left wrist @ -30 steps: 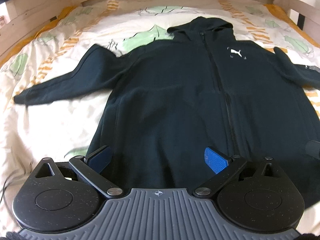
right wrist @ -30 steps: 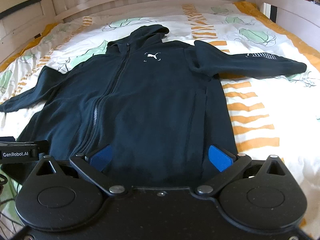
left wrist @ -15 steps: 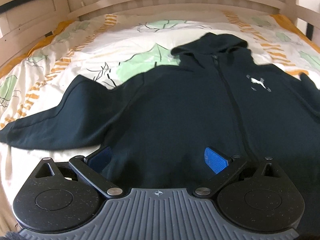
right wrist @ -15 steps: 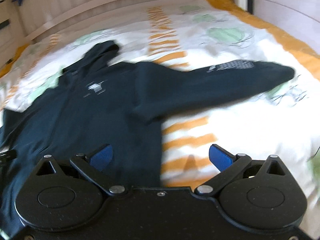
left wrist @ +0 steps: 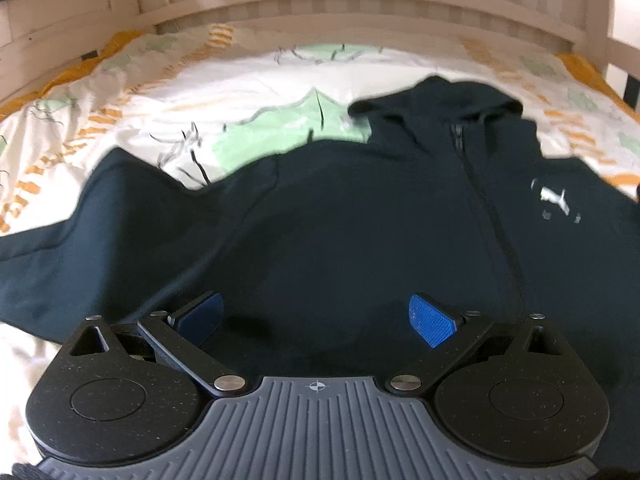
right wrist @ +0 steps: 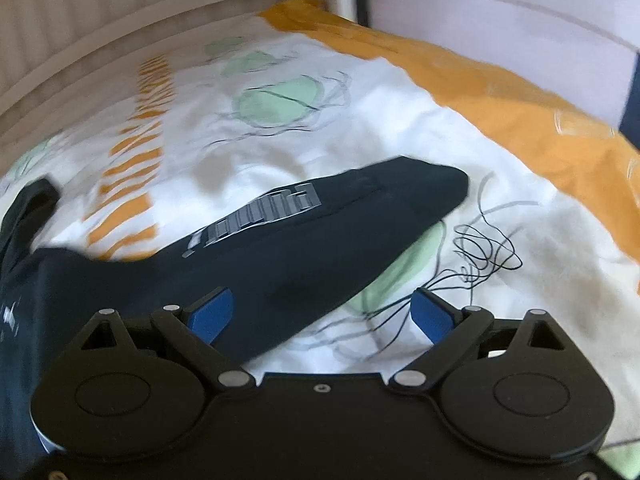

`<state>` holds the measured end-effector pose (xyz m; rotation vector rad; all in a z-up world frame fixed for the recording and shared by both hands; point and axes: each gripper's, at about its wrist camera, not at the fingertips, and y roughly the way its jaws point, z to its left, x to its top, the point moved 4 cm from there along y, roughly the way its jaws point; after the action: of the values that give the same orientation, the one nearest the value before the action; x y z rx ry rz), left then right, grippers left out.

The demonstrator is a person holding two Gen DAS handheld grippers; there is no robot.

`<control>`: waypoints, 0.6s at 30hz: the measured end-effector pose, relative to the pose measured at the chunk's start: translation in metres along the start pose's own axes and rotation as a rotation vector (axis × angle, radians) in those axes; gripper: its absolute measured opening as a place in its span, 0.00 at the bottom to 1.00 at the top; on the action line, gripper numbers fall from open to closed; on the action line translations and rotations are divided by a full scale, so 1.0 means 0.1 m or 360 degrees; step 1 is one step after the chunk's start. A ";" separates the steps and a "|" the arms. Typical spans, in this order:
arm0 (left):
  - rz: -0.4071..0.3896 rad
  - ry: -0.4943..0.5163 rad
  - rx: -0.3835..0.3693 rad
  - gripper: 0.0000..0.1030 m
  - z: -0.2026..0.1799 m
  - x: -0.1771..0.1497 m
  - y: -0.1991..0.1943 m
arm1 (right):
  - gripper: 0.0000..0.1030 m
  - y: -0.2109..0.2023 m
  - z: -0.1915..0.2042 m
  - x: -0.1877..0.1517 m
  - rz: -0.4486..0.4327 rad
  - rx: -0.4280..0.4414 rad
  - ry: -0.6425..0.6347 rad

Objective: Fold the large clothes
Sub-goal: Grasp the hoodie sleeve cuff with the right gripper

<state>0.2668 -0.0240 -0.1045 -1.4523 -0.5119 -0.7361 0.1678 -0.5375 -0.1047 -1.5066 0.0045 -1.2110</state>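
Observation:
A black zip hoodie [left wrist: 360,232] with a white chest logo lies flat, front up, on the bed. Its hood [left wrist: 440,100] points to the headboard. My left gripper [left wrist: 316,316] is open and empty, low over the hoodie's body near the left shoulder and left sleeve [left wrist: 100,220]. My right gripper [right wrist: 320,312] is open and empty, low over the hoodie's right sleeve [right wrist: 320,240], which bears grey lettering. The sleeve's cuff [right wrist: 436,188] lies just ahead of the fingers.
The bedsheet [right wrist: 360,120] is white with green and orange prints and an orange border [right wrist: 520,108]. A wooden slatted headboard [left wrist: 320,4] runs along the far side. A side rail [right wrist: 480,12] bounds the bed on the right.
Both grippers moved forward and lower. The left one closed in on the hoodie's upper body. The right one swung right, out along the right sleeve toward its cuff.

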 end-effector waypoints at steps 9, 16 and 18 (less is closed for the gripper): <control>-0.0071 -0.0034 -0.0026 1.00 0.00 -0.15 0.07 | 0.87 0.32 -0.09 0.15 -0.0033 -0.0009 0.0040; -0.0088 -0.0027 -0.0008 1.00 -0.02 -0.16 0.11 | 0.26 0.34 -0.16 0.19 -0.0045 0.0122 0.0152; -0.0088 -0.0029 -0.0009 1.00 -0.02 -0.16 0.11 | 0.18 0.28 -0.15 0.21 -0.0065 0.0108 0.0141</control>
<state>0.2632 -0.0240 -0.1240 -1.4559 -0.5662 -0.7693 0.1842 -0.5710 -0.1139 -1.3991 -0.0084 -1.2975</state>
